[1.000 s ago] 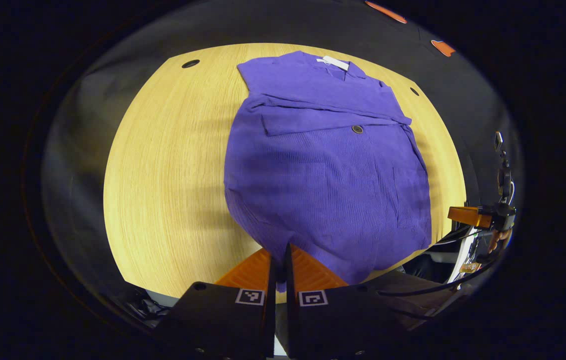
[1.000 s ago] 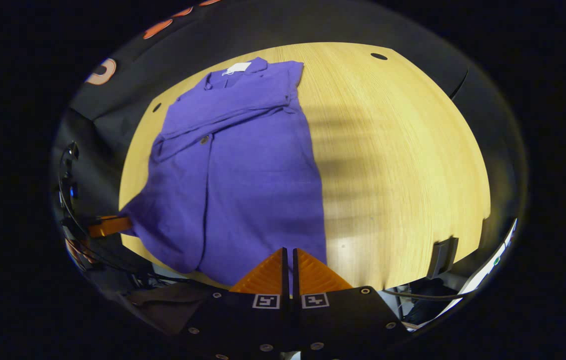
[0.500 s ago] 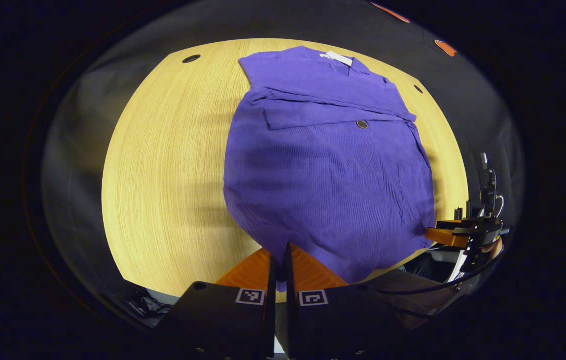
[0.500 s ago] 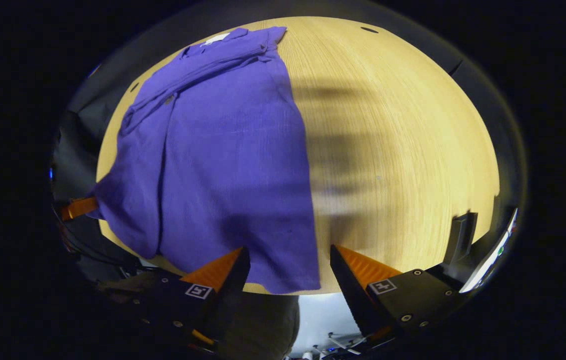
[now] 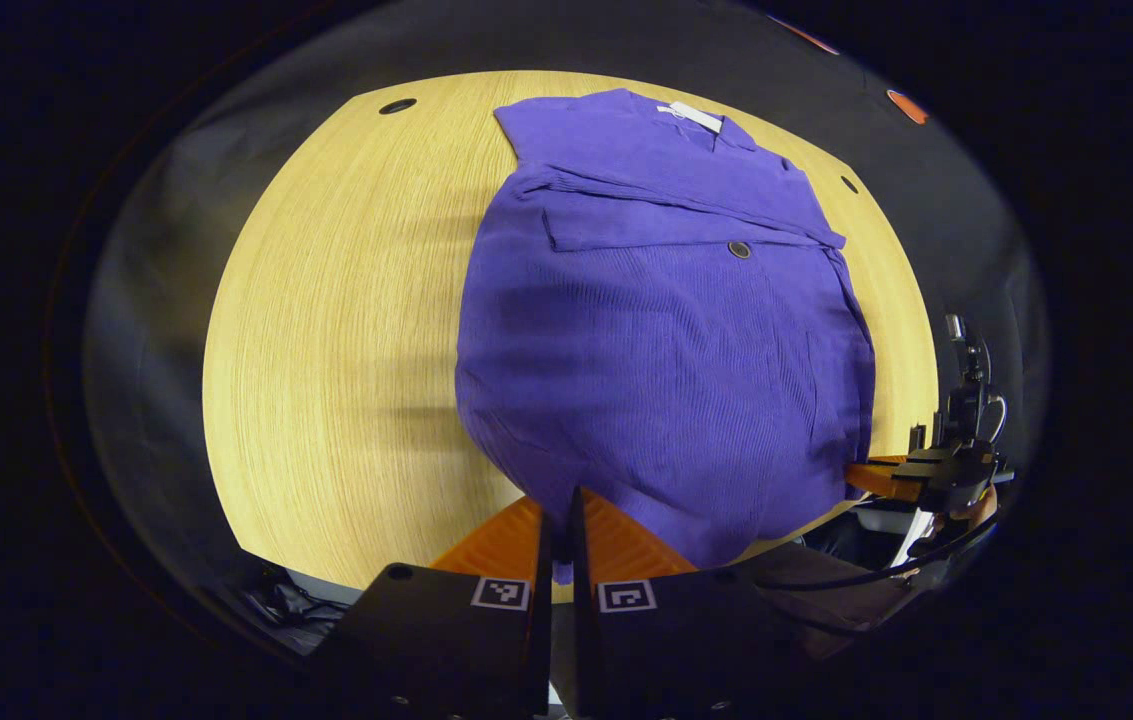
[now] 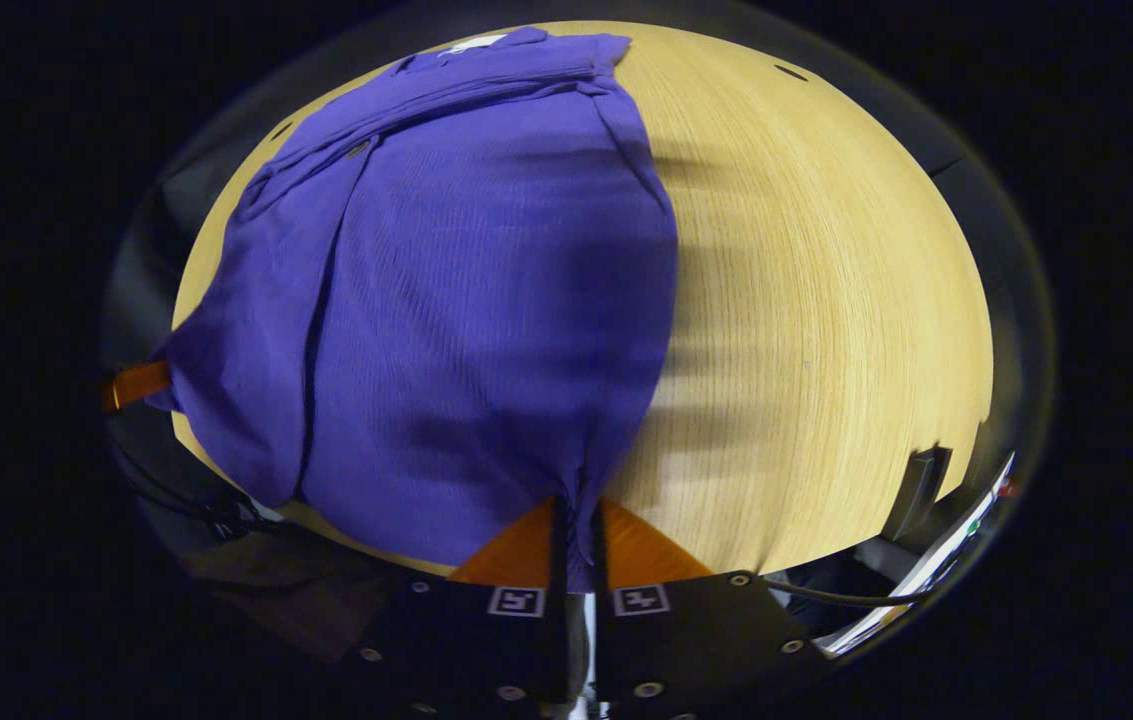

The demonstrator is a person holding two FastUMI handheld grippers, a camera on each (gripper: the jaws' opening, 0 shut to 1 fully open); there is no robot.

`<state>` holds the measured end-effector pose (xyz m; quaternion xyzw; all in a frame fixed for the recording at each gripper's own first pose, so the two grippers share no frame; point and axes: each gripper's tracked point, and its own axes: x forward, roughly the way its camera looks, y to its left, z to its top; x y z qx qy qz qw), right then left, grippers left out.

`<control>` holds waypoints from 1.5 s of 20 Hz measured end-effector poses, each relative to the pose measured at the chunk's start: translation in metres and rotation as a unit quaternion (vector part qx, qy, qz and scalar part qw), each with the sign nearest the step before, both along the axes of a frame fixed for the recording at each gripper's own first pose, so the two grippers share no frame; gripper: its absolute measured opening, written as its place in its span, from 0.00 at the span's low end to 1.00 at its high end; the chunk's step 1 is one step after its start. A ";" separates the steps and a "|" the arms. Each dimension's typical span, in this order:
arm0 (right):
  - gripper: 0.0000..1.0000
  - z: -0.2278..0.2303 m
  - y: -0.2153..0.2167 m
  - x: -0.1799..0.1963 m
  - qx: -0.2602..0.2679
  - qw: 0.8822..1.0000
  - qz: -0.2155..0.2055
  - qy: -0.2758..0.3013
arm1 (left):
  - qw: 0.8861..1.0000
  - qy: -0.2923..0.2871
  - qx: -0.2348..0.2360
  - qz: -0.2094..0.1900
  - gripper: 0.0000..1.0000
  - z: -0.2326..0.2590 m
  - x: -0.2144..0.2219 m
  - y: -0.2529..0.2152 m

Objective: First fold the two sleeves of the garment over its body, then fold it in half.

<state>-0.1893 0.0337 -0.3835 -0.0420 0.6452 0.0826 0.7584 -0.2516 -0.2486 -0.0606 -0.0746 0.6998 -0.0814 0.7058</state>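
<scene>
on the round wooden table (image 5: 326, 330) lies the purple button-up shirt (image 5: 666, 340), collar end away from the person, both sleeves already folded across the upper body in overlapping bands, one dark button (image 5: 739, 249) showing on the folded band and a white neck label (image 5: 691, 115) at the collar. the hem end hangs at the near table edge. left gripper (image 5: 560, 530): fingers drawn together with only a thin slot between them, a strip of purple fabric from the hem corner pinched in that slot; both fingers bear on the cloth. right gripper (image 6: 576, 535): fingers likewise nearly together, with the opposite hem corner gathered into the gap, fabric puckering upward from the pinch point. in the left gripper view the right gripper (image 5: 901, 478) appears at the far right, at the shirt's other lower corner, with part of a hand (image 5: 971, 507) behind it. in the right gripper view the left gripper's finger (image 6: 134, 385) shows at the far left, touching the shirt's corner. shirt body between the two corners lies mostly flat, with a lengthwise seam or fold line visible. small dark holes (image 5: 397, 105) sit near the table's far rim.
</scene>
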 end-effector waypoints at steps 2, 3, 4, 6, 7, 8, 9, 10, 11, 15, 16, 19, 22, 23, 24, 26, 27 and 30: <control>0.04 0.002 0.002 -0.001 0.031 0.999 -0.014 0.016 | 1.000 0.000 -0.001 0.001 0.11 0.000 -0.001 0.002; 0.04 0.006 0.002 0.001 0.044 0.999 -0.027 0.013 | 1.000 -0.002 0.000 0.000 0.11 0.001 -0.001 0.003; 0.04 0.011 0.001 0.003 0.058 0.998 -0.038 0.013 | 1.000 -0.002 -0.001 -0.001 0.11 0.000 -0.001 0.004; 0.03 0.023 0.002 0.011 0.079 0.995 -0.053 0.006 | 1.000 -0.005 -0.008 0.002 0.11 0.004 0.003 0.003; 0.03 0.030 0.003 0.015 0.089 0.994 -0.057 0.001 | 1.000 -0.007 -0.009 0.002 0.11 0.006 0.005 0.002; 0.04 0.038 0.006 0.017 0.099 0.993 -0.058 -0.001 | 1.000 -0.009 -0.010 0.003 0.11 0.009 0.006 0.002; 0.03 0.048 0.009 0.022 0.112 0.992 -0.061 -0.005 | 1.000 -0.012 -0.013 0.001 0.11 0.011 0.009 0.001; 0.03 0.063 0.014 0.029 0.126 0.990 -0.056 -0.014 | 1.000 -0.017 -0.017 0.000 0.11 0.015 0.015 0.000; 0.03 0.075 0.015 0.037 0.129 0.990 -0.051 -0.023 | 1.000 -0.021 -0.018 -0.002 0.11 0.019 0.020 0.000; 0.03 0.126 0.028 0.077 0.151 0.985 -0.035 -0.070 | 0.998 -0.056 -0.020 -0.009 0.11 0.042 0.056 0.001; 0.03 0.138 0.032 0.087 0.154 0.984 -0.031 -0.081 | 0.998 -0.065 -0.021 -0.014 0.11 0.047 0.065 0.002; 0.03 0.165 0.036 0.110 0.142 0.984 -0.024 -0.108 | 0.995 -0.087 -0.026 -0.033 0.11 0.058 0.098 0.003; 0.03 0.182 0.041 0.124 0.130 0.983 -0.027 -0.125 | 0.993 -0.101 -0.029 -0.062 0.11 0.066 0.123 0.009; 0.03 0.188 0.042 0.130 0.124 0.983 -0.030 -0.129 | 0.991 -0.104 -0.029 -0.077 0.11 0.069 0.136 0.010; 0.03 0.192 0.044 0.134 0.119 0.983 -0.034 -0.133 | 0.990 -0.108 -0.027 -0.086 0.11 0.071 0.146 0.013; 0.03 0.200 0.046 0.142 0.114 0.983 -0.043 -0.137 | 0.988 -0.110 -0.026 -0.104 0.11 0.074 0.161 0.017; 0.03 0.204 0.046 0.146 0.113 0.983 -0.045 -0.137 | 0.988 -0.108 -0.030 -0.110 0.11 0.075 0.169 0.016; 0.03 0.210 0.048 0.167 0.117 0.983 -0.052 -0.133 | 0.985 -0.111 -0.025 -0.128 0.11 0.073 0.200 0.014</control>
